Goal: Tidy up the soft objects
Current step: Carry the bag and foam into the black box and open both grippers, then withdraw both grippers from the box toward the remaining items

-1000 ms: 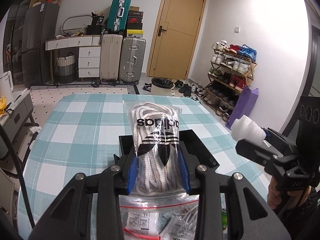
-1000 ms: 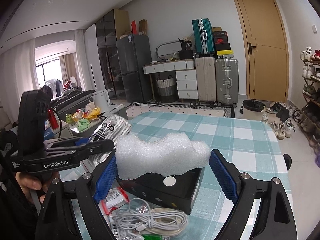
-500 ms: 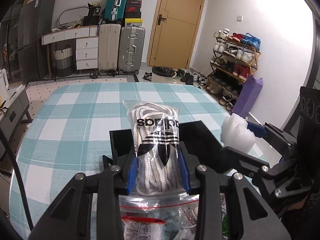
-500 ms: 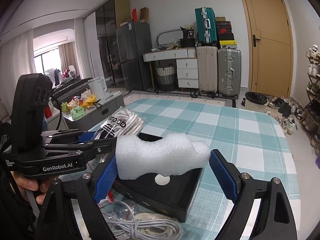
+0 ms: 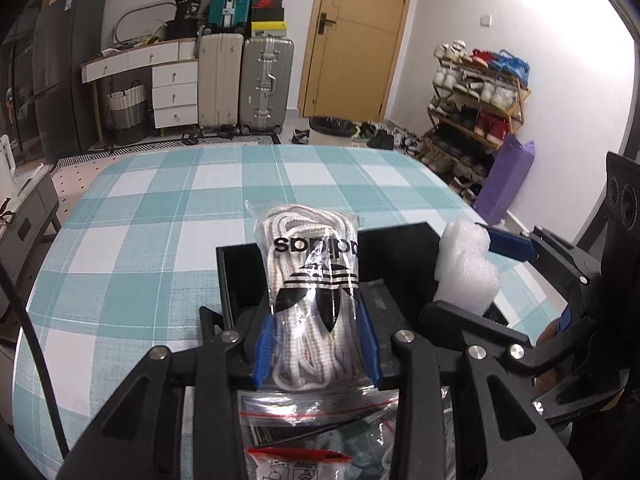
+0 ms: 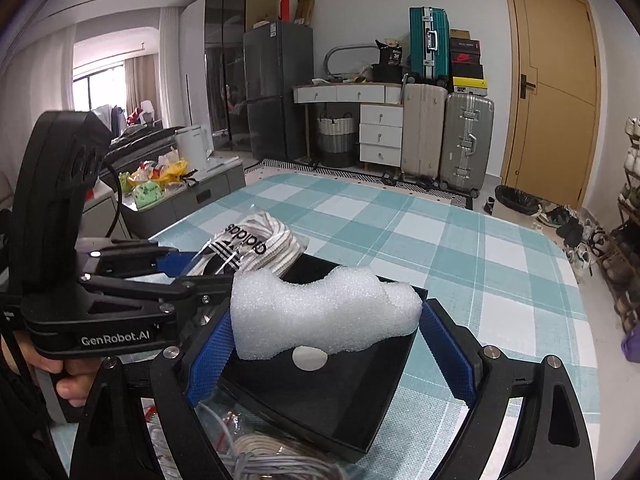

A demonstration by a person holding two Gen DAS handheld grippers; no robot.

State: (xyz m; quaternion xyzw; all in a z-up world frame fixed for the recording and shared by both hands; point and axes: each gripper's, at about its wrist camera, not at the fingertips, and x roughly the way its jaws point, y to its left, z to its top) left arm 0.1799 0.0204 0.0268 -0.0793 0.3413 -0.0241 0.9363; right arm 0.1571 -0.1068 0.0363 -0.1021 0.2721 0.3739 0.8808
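Note:
My left gripper (image 5: pixel 316 344) is shut on a clear bag of white laces with a black adidas logo (image 5: pixel 312 280) and holds it over a shallow black box (image 5: pixel 236 272) on the checked table. The bag also shows in the right wrist view (image 6: pixel 248 252). My right gripper (image 6: pixel 328 336) is shut on a white foam block (image 6: pixel 324 316) and holds it over the same black box (image 6: pixel 320 392). The foam also shows in the left wrist view (image 5: pixel 466 268), at the box's right side. The two grippers are close side by side.
A coil of white cable (image 6: pixel 276 460) and zip bags with red seals (image 5: pixel 296 456) lie on the table in front of the box. The teal checked tablecloth (image 5: pixel 160 216) stretches beyond. A shoe rack (image 5: pixel 476 120), suitcases (image 5: pixel 264 80) and a door stand beyond the table.
Both grippers have lowered toward the black box. The foam block has come in over the box's right side, closer to the lace bag. Both grips are unchanged.

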